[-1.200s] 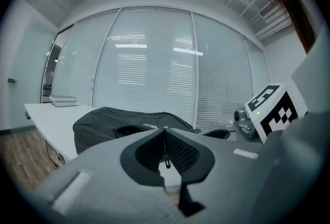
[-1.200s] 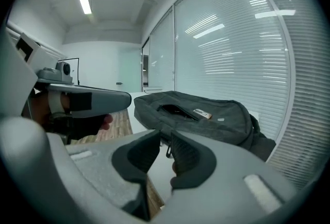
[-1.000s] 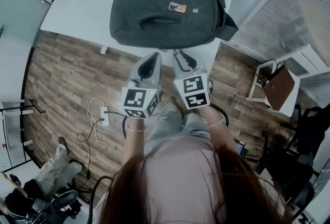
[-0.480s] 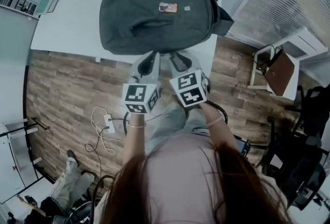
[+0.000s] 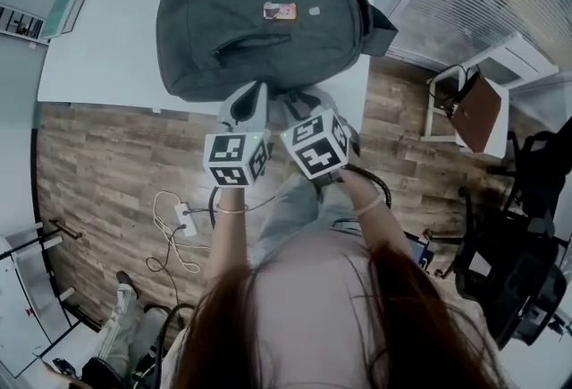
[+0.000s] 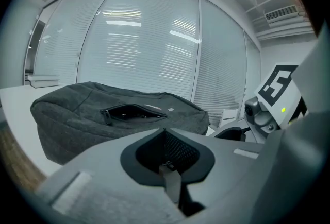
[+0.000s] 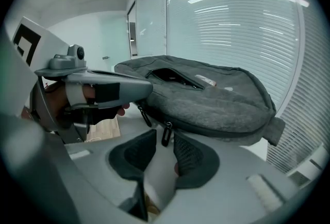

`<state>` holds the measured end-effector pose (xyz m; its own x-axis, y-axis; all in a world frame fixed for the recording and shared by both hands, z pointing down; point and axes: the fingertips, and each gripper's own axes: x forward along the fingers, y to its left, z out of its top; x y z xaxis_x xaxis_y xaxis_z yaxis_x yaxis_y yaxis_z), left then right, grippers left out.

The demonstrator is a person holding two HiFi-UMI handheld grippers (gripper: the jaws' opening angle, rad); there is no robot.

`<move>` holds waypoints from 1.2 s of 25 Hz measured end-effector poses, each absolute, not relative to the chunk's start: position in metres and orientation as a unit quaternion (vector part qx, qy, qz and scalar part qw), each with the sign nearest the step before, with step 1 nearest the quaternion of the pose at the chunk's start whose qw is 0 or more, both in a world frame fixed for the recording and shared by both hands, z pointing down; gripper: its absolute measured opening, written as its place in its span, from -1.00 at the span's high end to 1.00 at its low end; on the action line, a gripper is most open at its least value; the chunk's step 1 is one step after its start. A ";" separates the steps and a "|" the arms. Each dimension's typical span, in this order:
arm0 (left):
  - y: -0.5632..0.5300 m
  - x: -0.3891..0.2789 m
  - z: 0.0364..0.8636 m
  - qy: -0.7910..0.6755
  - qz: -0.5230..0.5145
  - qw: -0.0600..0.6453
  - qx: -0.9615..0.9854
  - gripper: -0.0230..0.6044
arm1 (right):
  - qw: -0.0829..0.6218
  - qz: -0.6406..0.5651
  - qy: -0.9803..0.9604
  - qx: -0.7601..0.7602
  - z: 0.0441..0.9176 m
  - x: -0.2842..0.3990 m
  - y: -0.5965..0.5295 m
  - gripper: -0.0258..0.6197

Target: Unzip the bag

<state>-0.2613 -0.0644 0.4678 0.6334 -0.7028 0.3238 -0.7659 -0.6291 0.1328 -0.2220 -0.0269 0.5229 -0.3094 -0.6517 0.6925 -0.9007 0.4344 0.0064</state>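
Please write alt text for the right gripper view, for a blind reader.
The jaws of the right tool, just opened, stand apart with a black zipper pull of the grey backpack hanging between their tips, ungripped. The left tool reaches in from the left.

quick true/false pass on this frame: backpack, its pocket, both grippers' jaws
1. The backpack lies on the white table. True.
2. The left gripper has its jaws wide apart. False: they are shut, with nothing between them.
3. The right gripper has its jaws apart, with a zipper pull hanging at the gap between their tips. True; the jaws have just been opening and the pads do not press on the pull.
4. The backpack's front pocket is zipped shut. False: it gapes open.
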 end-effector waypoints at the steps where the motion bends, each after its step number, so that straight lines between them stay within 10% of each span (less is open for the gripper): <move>1: -0.065 -0.262 0.469 -0.409 0.122 0.133 0.895 0.90 | 0.323 0.199 -0.784 0.492 0.524 -0.224 -0.028 0.57; 7: -0.068 -0.260 0.474 -0.395 0.117 0.150 0.899 0.90 | 0.328 0.202 -0.771 0.507 0.526 -0.223 -0.034 0.89; 30: -0.072 -0.260 0.493 -0.399 0.187 0.173 0.881 0.91 | 0.317 0.189 -0.756 0.540 0.524 -0.204 -0.028 0.90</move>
